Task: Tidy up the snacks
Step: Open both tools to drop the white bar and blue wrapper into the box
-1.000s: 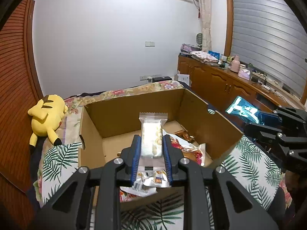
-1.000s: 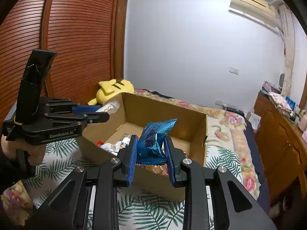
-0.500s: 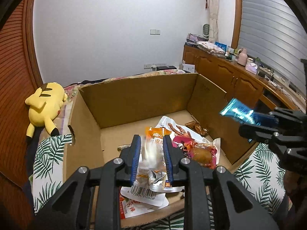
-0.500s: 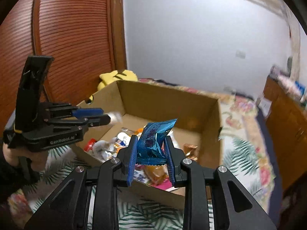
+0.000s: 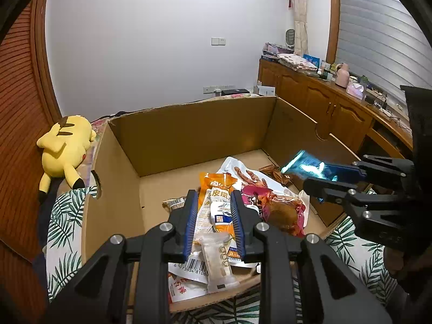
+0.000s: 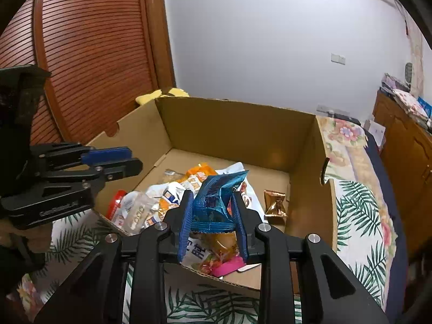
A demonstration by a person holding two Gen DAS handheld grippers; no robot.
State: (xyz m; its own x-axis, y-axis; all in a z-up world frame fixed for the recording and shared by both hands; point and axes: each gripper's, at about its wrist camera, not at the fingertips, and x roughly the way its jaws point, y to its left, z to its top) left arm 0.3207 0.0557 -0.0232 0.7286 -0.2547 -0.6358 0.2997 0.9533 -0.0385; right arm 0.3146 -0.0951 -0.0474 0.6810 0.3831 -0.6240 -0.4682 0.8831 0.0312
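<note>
Both hand-held grippers pointed down at a slant over the near edge of an open cardboard box (image 5: 189, 135). The left gripper (image 5: 213, 210) hung above the box's near-left corner with its blue pads apart and nothing pressed between them. A clear-wrapped biscuit pack (image 5: 217, 264) lay loose below it, on the pile of snack packets (image 5: 243, 199), so that hold was let go. The right gripper (image 6: 213, 213) reached in from the box's right side. Its jaws were opening, yet a crumpled blue foil packet (image 6: 217, 197) sat between the pads, its lower edge against both of them and its top standing above the fingertips. In the left wrist view the same packet showed as a bright blue strip at the tip of that gripper, above the box's right part.

The box rested on a bed with a palm-leaf cover (image 6: 359, 216). Inside, an orange packet, a white 1 and a red-brown 1 overlapped near the front, and a small gold wrapper (image 6: 275, 202) lay apart on the bare floor of the box. A yellow plush toy (image 5: 66, 148) lay beside the box against a slatted wooden door (image 6: 89, 54). A wooden cabinet (image 5: 310, 100) ran along the window wall.
</note>
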